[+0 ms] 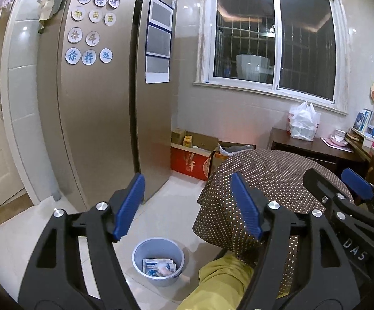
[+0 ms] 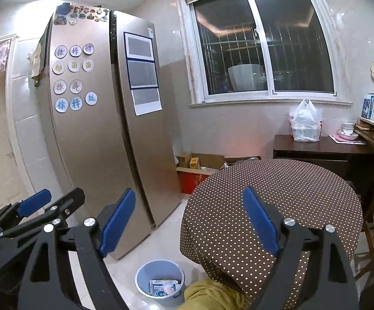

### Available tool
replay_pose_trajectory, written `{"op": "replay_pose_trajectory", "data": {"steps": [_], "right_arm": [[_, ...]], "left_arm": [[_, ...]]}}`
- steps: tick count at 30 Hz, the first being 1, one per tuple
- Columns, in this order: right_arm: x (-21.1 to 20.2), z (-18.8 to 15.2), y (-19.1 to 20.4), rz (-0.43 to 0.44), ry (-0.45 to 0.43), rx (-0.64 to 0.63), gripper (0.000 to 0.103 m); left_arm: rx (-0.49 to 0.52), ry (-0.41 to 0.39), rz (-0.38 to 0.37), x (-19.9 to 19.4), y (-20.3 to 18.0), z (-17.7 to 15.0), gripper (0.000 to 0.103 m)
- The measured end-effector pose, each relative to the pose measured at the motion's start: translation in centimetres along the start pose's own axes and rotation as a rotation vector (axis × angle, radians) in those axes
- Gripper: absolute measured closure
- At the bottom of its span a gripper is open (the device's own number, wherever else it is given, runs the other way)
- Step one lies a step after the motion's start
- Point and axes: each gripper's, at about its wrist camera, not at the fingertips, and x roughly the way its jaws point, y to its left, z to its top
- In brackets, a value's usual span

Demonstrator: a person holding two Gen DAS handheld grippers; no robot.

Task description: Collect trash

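A small grey-blue trash bin [image 1: 158,261] stands on the white floor by the round table; it also shows in the right wrist view [image 2: 160,281]. Inside lie a blue-and-white packet [image 1: 153,263] and a crumpled pale wad [image 1: 164,269]. My left gripper [image 1: 188,205] is open and empty, held above and behind the bin. My right gripper [image 2: 189,221] is open and empty too, over the table's near left edge. Each gripper shows at the side of the other's view: the right one [image 1: 342,183] and the left one [image 2: 55,199].
A round table with a brown polka-dot cloth [image 2: 277,196] stands right of the bin. A tall bronze fridge [image 1: 104,98] is on the left. Cardboard boxes [image 1: 192,152] sit below the window. A white plastic bag [image 2: 305,121] rests on a dark side cabinet. Yellow-green cloth [image 1: 223,276] lies low in front.
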Motion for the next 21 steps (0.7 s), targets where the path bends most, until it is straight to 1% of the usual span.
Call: {"op": "replay_pose_trajectory", "data": {"steps": [8, 10, 12, 15, 21], "right_arm": [[-0.52, -0.04, 0.3, 0.022, -0.01, -0.025, 0.018], [-0.6, -0.11, 0.29, 0.025, -0.012, -0.024, 0.017], [-0.61, -0.16, 0.19, 0.031, -0.01, -0.017, 0.017], [-0.59, -0.21, 0.24, 0.039, -0.01, -0.017, 0.017], [-0.42, -0.34, 0.05, 0.041, -0.007, -0.013, 0.017]], "left_arm": [[-0.02, -0.006, 0.018, -0.42, 0.45, 0.04, 0.028], [-0.02, -0.01, 0.032, -0.52, 0.51, 0.03, 0.025], [-0.02, -0.015, 0.049, -0.57, 0.59, 0.06, 0.021], [-0.017, -0.02, 0.056, -0.77, 0.58, 0.04, 0.02], [-0.027, -0.003, 0.052, -0.61, 0.68, -0.09, 0.019]]}}
